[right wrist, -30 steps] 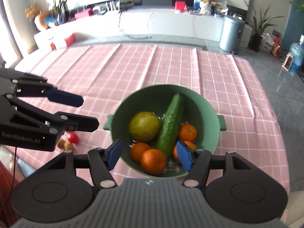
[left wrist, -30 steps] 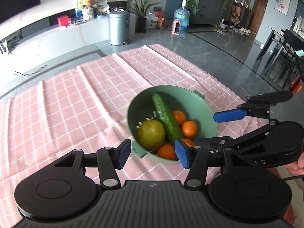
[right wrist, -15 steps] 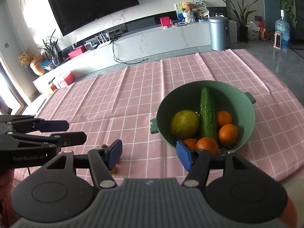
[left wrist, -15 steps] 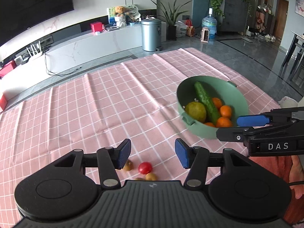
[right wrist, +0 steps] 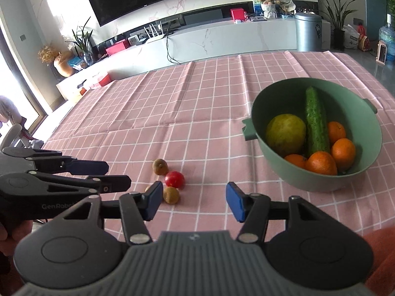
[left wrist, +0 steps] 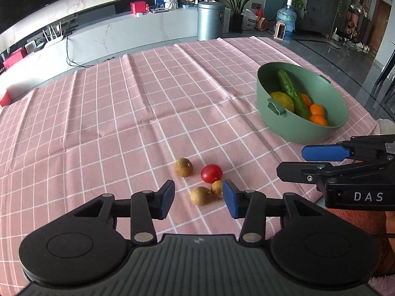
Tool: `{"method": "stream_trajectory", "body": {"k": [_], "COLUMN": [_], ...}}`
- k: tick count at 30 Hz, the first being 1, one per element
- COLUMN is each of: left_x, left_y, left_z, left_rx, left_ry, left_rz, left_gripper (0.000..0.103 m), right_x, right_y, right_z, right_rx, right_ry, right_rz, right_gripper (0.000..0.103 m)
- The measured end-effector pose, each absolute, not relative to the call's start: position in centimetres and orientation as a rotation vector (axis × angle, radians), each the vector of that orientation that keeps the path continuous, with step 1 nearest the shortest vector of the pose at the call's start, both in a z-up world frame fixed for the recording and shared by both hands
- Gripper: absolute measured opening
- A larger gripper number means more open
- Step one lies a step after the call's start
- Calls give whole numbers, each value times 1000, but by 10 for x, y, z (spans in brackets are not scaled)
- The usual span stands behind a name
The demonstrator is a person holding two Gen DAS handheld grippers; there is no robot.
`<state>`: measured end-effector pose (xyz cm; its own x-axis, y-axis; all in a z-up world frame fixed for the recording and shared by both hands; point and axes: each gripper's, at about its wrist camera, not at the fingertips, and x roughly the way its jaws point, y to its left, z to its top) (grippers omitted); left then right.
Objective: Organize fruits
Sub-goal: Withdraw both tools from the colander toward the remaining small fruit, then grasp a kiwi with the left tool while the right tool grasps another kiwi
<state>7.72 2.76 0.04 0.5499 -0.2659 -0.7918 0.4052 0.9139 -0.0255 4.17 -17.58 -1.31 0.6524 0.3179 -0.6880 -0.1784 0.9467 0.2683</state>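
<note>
L claw (left wrist: 198, 198): jaws part-open, just been closing, nothing gripped; small brown fruits (left wrist: 201, 195) lie btwn tips on counter (left wrist: 123, 123). R claw (right wrist: 193, 201): same, empty. Tomato (left wrist: 211, 173) just beyond. Green bowl (left wrist: 296, 128) w/ cucumber (left wrist: 292, 93), oranges (left wrist: 317, 114) farther right.

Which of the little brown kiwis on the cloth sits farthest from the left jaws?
The lone kiwi left of the red tomato. The other two kiwis lie together, right at the left gripper.
</note>
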Motion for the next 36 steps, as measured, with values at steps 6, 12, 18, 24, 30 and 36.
{"method": "stream_trajectory", "body": {"k": [6,12,18,24,30,36], "left_x": [84,99,107,109,110,112], "left_y": [28,24,18,14,17,29], "left_z": [-21,-40,-53,-60,-58,-53], "left_rx": [145,163,209,237,220,181], "left_ry": [956,1009,1026,1038,1036,1043], "left_rz": [-456,-458,-458,-463,-467,-414], "left_gripper": [47,40,39,38,30,30], "right_x": [54,68,78,87,91,95], "right_y": [-167,-169,-166,-165,-159,-148], "right_z": [-28,-40,-49,-55,-59,-63], "right_rx": [186,214,221,242,237,212], "right_ry": [877,916,943,959,970,983], "right_rz": [316,315,332,351,372,398], "right_gripper": [29,29,29,29,28,23]}}
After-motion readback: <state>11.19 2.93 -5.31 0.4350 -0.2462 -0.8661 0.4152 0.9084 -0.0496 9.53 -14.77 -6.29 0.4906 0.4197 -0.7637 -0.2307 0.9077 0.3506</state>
